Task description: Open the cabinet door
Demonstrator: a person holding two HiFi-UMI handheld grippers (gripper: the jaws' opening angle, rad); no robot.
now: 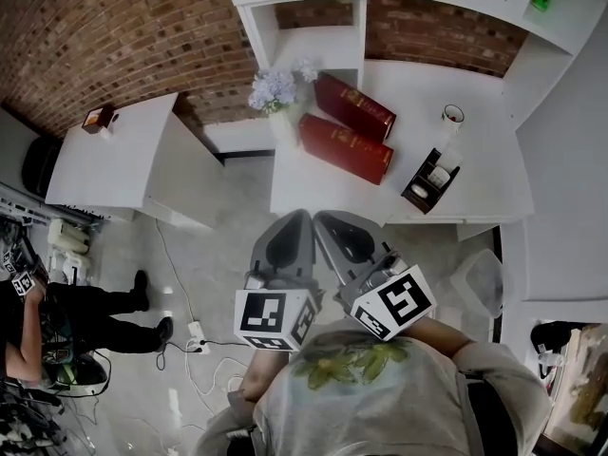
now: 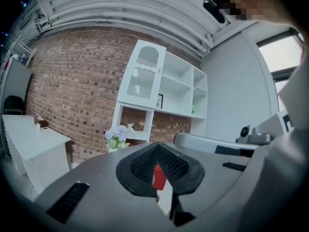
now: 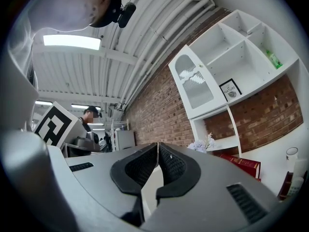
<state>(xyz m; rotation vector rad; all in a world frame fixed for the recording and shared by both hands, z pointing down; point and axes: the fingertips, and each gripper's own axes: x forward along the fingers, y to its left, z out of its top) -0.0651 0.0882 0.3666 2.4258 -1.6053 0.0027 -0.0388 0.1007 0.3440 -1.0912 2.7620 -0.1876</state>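
Observation:
The white cabinet door [image 2: 142,76] with an arched glass panel is shut, at the upper left of the white shelf unit [image 2: 181,88]. It also shows in the right gripper view, door [image 3: 195,83]. Both grippers are held side by side in front of the person's chest, well short of the unit. My left gripper [image 1: 302,218] has its jaws together with nothing held; in its own view the left gripper [image 2: 157,145] tips meet. My right gripper [image 1: 323,218] is shut and empty too, the right gripper [image 3: 158,144] tips touching.
On the white counter [image 1: 475,160] lie two red boxes [image 1: 353,105], a vase of pale flowers [image 1: 275,91], a cup [image 1: 452,115] and a dark caddy [image 1: 429,180]. A white side table [image 1: 114,160] stands left. A seated person [image 1: 57,312] and a floor power strip [image 1: 197,333] are at the left.

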